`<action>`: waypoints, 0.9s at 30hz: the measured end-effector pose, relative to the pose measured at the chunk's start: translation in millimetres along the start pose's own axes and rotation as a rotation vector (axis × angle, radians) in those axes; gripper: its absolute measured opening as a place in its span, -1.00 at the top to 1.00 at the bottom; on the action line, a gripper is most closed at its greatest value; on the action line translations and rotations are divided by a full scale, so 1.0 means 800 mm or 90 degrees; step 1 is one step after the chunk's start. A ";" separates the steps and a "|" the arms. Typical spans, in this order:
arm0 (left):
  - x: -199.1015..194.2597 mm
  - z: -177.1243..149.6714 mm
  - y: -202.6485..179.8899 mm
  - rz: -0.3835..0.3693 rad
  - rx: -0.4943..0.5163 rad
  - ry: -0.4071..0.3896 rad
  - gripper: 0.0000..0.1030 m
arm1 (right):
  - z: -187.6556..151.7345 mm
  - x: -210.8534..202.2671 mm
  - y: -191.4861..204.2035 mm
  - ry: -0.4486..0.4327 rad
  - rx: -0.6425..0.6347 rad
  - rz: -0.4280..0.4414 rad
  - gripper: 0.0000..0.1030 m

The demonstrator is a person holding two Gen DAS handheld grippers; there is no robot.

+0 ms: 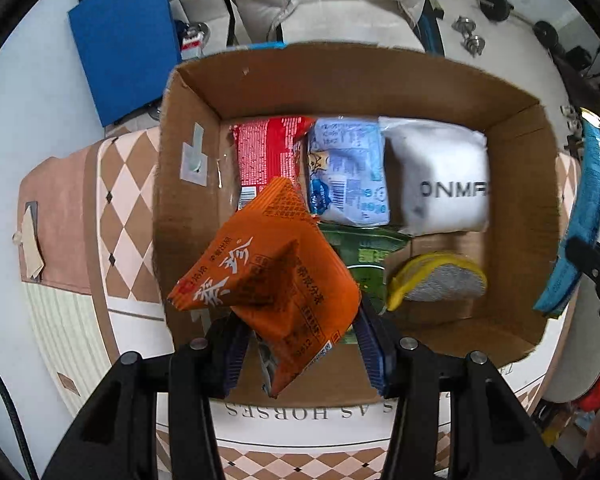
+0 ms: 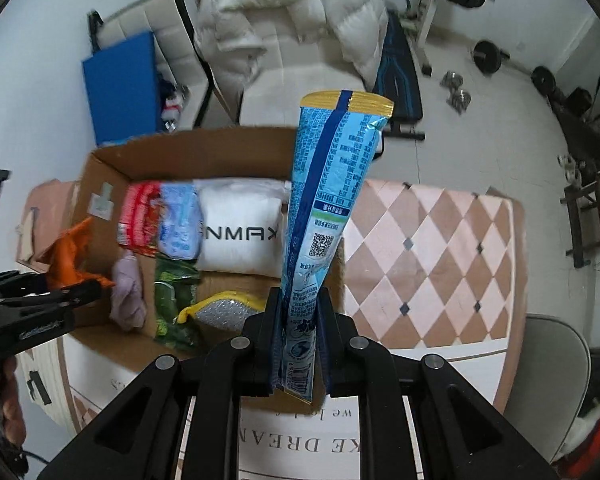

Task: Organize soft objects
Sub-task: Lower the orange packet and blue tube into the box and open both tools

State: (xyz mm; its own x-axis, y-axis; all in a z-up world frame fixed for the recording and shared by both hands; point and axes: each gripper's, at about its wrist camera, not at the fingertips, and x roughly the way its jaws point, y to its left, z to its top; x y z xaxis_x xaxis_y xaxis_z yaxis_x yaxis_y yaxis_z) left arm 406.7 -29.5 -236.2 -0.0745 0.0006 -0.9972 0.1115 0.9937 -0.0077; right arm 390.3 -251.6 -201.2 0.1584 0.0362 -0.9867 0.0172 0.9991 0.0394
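The left gripper [image 1: 300, 344] pinches an orange packet [image 1: 268, 280] above the cardboard box's [image 1: 340, 76] near-left corner; lower it before letting go. The right gripper [image 2: 298, 328] clamps a tall blue packet [image 2: 324, 208] (crinkled foil) over the box's right wall, seemingly. Farther in lie a white pillow [image 1: 440, 176] and red packet [image 1: 266, 152].

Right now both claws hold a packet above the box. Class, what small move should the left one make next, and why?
Probably lower the left claw and release. Its orange packet hangs over the cardboard box, above the near-left floor beside the green packet. The back row looks full.
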 end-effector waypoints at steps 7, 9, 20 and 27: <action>0.037 0.010 0.008 -0.001 0.002 0.049 0.03 | 0.018 0.060 0.024 0.060 -0.045 -0.034 0.67; 0.043 0.012 0.009 0.001 -0.002 0.058 -0.02 | 0.022 0.073 0.031 0.081 -0.061 -0.048 0.66; 0.034 0.019 0.013 0.007 -0.005 0.026 -0.78 | 0.022 0.091 0.054 0.116 -0.090 -0.062 -0.69; 0.014 0.005 0.026 -0.007 -0.028 -0.007 -0.79 | 0.017 0.080 0.055 0.100 -0.049 -0.018 -1.00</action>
State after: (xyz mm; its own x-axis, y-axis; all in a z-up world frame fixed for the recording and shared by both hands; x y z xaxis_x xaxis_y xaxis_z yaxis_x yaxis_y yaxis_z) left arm 412.2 -9.7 -247.6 -0.0645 -0.0115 -0.9979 0.0663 0.9977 -0.0158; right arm 414.2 -205.6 -260.3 0.0030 0.0049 -1.0000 -0.0571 0.9984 0.0047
